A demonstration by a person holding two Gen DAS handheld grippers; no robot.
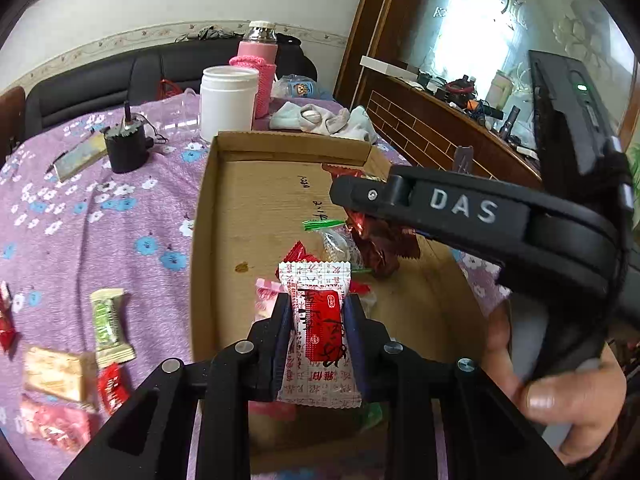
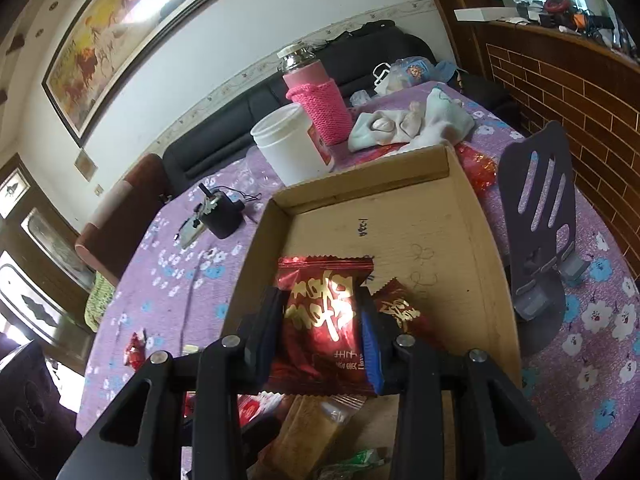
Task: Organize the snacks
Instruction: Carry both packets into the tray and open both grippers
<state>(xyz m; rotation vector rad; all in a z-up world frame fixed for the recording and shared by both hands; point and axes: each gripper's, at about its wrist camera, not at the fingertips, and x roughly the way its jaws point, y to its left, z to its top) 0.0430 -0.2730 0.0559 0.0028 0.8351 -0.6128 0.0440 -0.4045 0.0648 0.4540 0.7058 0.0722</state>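
My left gripper is shut on a white and red snack packet and holds it over the near end of a shallow cardboard box. My right gripper is shut on a dark red snack packet over the same box. In the left wrist view the right gripper body reaches in from the right above red packets in the box. Another dark red packet lies in the box beside the right gripper. Several loose snacks lie on the purple cloth to the left.
A white jar, a pink-sleeved bottle, a black motor and crumpled socks stand beyond the box. A grey slotted stand is right of the box. More packets lie in the box's near end.
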